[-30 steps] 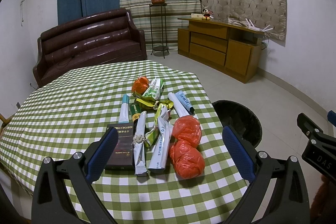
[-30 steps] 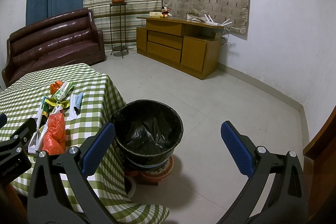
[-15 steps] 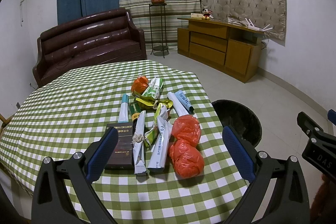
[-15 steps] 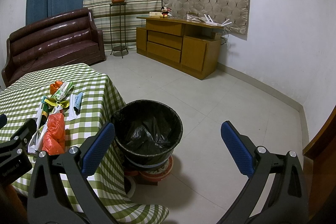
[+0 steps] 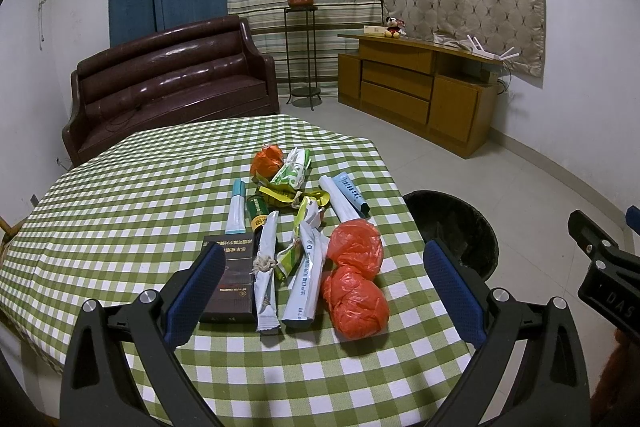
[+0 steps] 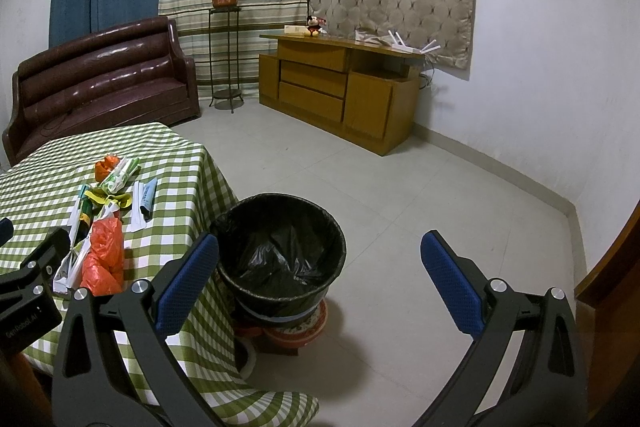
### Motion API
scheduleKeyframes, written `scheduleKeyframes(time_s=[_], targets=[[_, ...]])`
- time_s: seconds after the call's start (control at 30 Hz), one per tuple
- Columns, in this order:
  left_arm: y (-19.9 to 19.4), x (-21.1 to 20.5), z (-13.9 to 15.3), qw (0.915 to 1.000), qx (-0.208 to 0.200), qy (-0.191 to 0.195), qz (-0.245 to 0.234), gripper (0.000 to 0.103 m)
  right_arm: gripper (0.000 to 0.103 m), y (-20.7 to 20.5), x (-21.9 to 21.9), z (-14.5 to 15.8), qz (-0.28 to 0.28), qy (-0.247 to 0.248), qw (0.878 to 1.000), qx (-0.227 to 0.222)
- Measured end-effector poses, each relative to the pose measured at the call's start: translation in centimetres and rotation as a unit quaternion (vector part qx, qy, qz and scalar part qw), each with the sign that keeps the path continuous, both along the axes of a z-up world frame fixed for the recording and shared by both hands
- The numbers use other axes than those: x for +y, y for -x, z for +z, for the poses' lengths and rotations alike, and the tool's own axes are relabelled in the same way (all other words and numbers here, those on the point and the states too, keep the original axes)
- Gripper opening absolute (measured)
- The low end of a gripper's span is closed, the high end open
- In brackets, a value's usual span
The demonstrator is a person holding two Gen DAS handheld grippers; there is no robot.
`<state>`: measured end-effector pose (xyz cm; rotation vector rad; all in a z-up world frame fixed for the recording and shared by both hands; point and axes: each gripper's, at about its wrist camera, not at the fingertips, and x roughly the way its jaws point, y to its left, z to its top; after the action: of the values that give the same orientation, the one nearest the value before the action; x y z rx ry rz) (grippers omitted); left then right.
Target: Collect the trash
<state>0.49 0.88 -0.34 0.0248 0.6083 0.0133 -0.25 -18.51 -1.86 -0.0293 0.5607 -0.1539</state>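
Observation:
Trash lies in a heap on the green checked table (image 5: 120, 211): two crumpled orange bags (image 5: 356, 291) nearest, white wrappers (image 5: 266, 279), a dark box (image 5: 230, 277), a green tube (image 5: 258, 215), a blue-white tube (image 5: 352, 193), and a third orange bag (image 5: 266, 159) farther back. My left gripper (image 5: 320, 287) is open and empty, hovering just before the heap. A black-lined trash bin (image 6: 280, 247) stands on the floor right of the table. My right gripper (image 6: 320, 279) is open and empty above the bin's near side.
A brown sofa (image 5: 168, 83) stands behind the table. A wooden sideboard (image 6: 340, 91) and a plant stand (image 6: 226, 59) are along the far wall. The bin sits on a red patterned base (image 6: 296, 331). Tiled floor (image 6: 440, 207) spreads to the right.

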Motion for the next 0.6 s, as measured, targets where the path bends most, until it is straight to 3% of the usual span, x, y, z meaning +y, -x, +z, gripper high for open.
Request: scheduleKeyframes(time_s=[0.33, 0.6], targets=[[0.0, 1.5, -0.3, 0.9999, 0.001, -0.008, 0.014, 0.097, 0.099, 0.7, -0.5, 1.1, 0.011, 0.006, 1.000, 0.001], [0.0, 5.4, -0.8, 0.9992, 0.009, -0.013, 0.037, 0.097, 0.099, 0.0, 1.1, 1.2, 0.047, -0.001, 0.999, 0.010]])
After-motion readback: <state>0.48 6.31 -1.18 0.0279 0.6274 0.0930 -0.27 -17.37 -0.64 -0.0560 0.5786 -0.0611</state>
